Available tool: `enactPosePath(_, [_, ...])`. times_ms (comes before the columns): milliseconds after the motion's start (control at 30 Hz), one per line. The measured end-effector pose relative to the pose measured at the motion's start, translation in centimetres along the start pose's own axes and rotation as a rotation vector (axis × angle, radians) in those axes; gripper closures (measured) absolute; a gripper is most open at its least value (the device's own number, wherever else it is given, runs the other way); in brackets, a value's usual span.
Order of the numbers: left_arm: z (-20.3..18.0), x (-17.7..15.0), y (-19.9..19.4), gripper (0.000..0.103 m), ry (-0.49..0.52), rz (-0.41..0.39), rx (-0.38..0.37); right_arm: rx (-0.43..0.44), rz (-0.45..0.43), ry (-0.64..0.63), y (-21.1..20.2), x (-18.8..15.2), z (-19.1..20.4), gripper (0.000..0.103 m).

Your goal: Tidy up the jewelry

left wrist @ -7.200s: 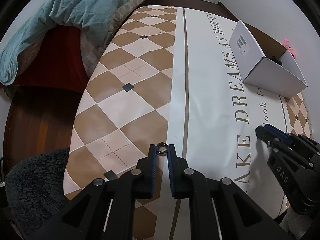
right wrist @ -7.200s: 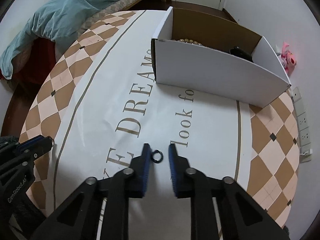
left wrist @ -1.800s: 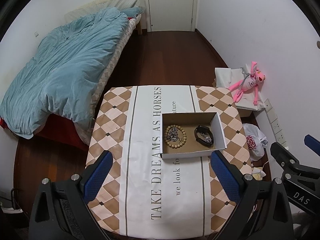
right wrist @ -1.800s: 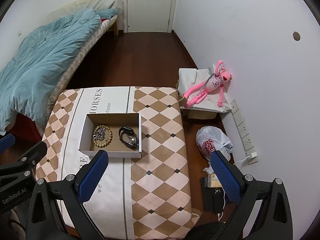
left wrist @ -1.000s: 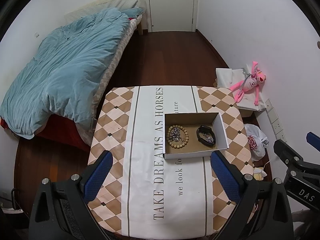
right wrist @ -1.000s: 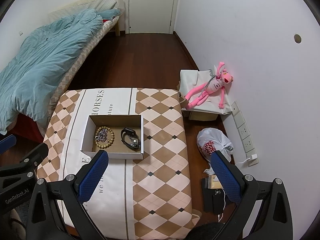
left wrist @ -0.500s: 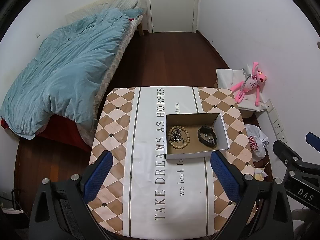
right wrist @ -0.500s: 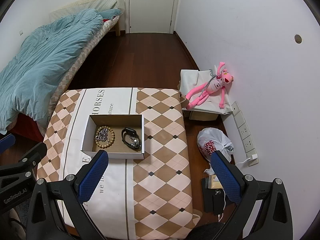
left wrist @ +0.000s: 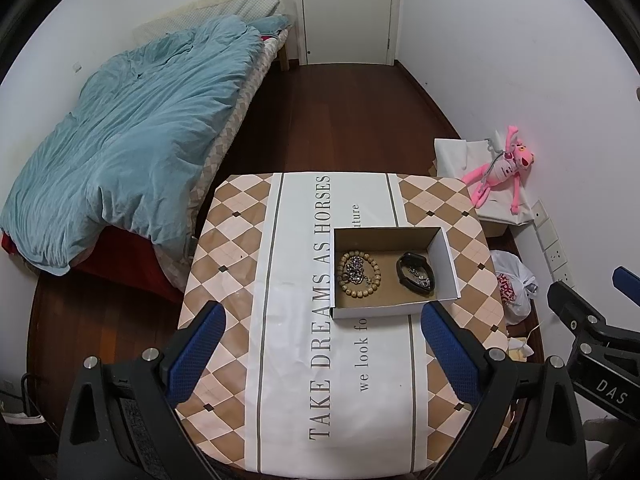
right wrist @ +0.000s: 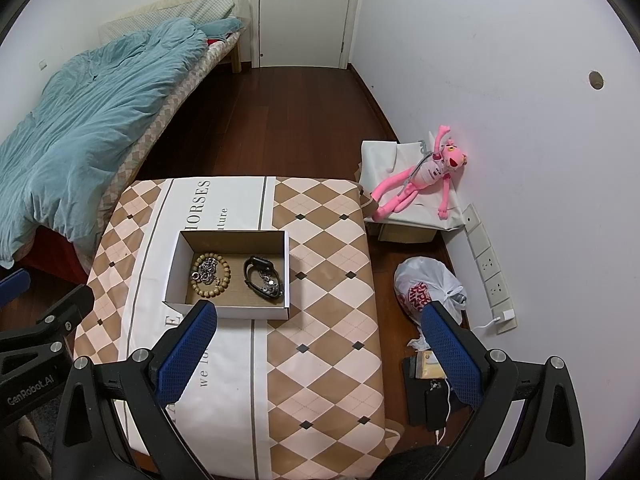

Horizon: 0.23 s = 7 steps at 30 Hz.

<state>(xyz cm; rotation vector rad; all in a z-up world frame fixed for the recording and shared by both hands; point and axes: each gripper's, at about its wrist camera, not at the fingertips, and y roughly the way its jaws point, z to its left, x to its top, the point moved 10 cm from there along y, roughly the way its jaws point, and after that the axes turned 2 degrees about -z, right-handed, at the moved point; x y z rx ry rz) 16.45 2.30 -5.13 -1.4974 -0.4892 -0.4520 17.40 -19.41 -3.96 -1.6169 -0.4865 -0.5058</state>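
Observation:
A white cardboard box (left wrist: 442, 252) (right wrist: 176, 260) sits on the patterned table (left wrist: 240, 256) (right wrist: 328, 264). Inside lie a wooden bead bracelet (left wrist: 359, 275) (right wrist: 211, 271) with a silver chain on it and a black watch (left wrist: 415, 277) (right wrist: 263, 277). My left gripper (left wrist: 322, 350) is wide open and empty, held high above the table. My right gripper (right wrist: 318, 350) is also wide open and empty, high above the table's right side. No jewelry shows on the tablecloth.
A bed with a blue duvet (left wrist: 132, 140) stands to the left. A pink plush toy (right wrist: 424, 176) lies on a white box by the right wall. A plastic bag (right wrist: 428, 290) and a phone (right wrist: 434, 404) lie on the wooden floor.
Since 7.2 s ago both grippers let go of the rings, opened wide and rose high above the table. In the last second the views barely shift.

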Motion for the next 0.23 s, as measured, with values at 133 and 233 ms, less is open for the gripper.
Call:
enactPosePath(133, [0.1,0.09,-0.09,0.003,-0.003,-0.007,0.003,0.004,0.002,0.002,0.01,0.02,0.0,0.0])
enactPosePath(233, [-0.21,0.15,-0.32,0.003,-0.004,-0.014,0.001,0.003,0.0,0.0,0.02,0.11,-0.02,0.0])
